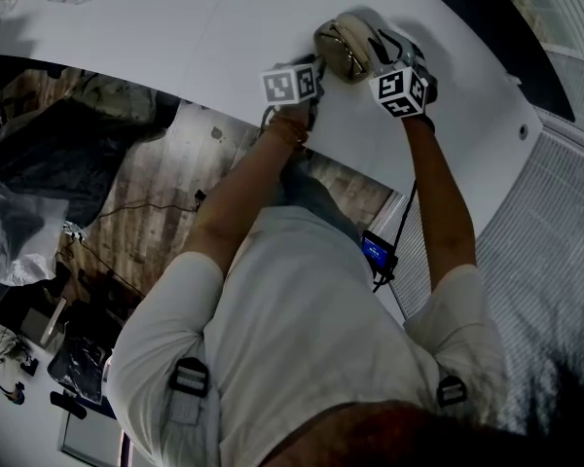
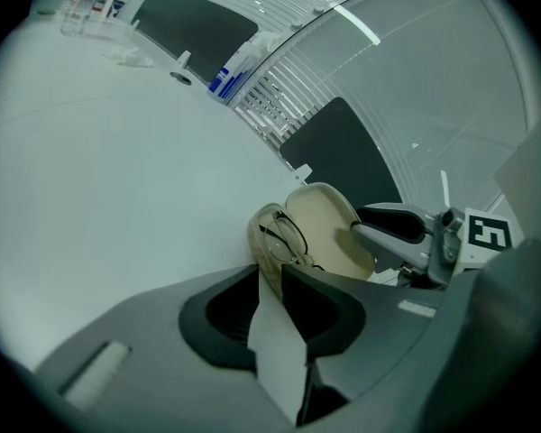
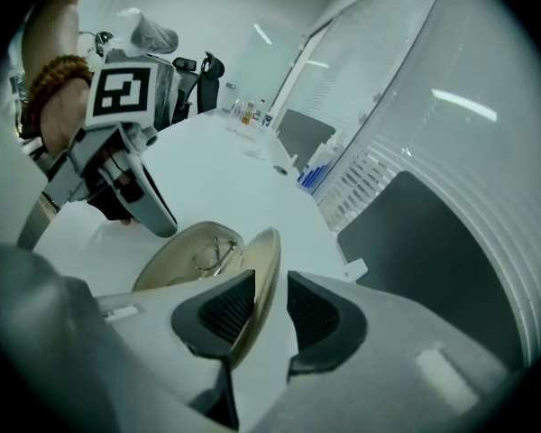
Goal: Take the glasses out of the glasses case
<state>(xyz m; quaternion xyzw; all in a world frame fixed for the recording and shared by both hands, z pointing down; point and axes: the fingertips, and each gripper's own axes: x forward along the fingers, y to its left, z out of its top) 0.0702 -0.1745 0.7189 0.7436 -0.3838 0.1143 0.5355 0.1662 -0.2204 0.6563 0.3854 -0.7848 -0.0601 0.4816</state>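
Note:
A beige glasses case [image 1: 346, 52] lies open on the white table [image 1: 175, 37]. The folded glasses [image 2: 288, 237] rest in its lower shell [image 3: 176, 255]. The raised lid [image 3: 263, 273] stands on edge. My left gripper [image 2: 275, 287] is open, with the lower shell's rim between its jaws; I cannot see the pads pressing on it. My right gripper [image 3: 269, 305] is open around the lid, which leans on the left pad with a gap to the right one. In the head view the left gripper [image 1: 321, 66] and the right gripper [image 1: 375, 54] flank the case.
Small bottles [image 3: 248, 114] and a blue-and-white pack [image 3: 314, 171] stand far down the table. Dark panels [image 2: 343, 152] line the slatted wall behind. An office chair [image 3: 207, 70] is at the far end. The table's near edge [image 1: 224, 115] borders a cluttered wooden floor.

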